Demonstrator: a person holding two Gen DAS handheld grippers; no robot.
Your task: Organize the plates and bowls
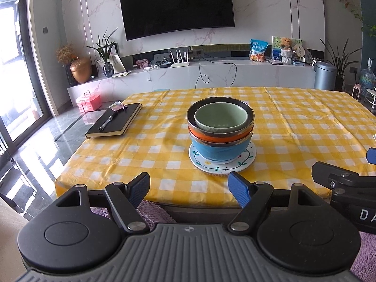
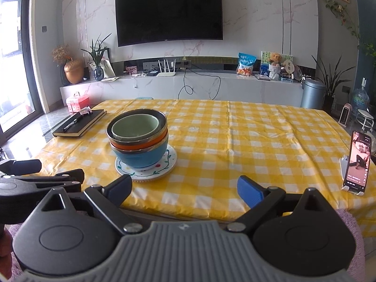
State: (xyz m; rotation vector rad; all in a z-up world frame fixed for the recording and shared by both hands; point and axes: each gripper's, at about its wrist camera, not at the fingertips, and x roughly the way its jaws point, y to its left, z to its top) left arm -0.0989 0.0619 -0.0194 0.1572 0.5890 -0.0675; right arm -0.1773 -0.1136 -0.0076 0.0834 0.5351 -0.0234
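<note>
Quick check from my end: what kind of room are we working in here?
Most likely a home living room. A big wall-mounted TV hangs over a long marble media console, and the stacked bowls stand on a table with a yellow checked tablecloth.

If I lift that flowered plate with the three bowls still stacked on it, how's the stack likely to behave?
Probably top-heavy: the blue bowl, orange bowl and green bowl rise well above the flowered plate. The glossy surfaces look slippery, so tilting may slide the stack. The green bowl sits loosely off-centre and may rattle.
</note>
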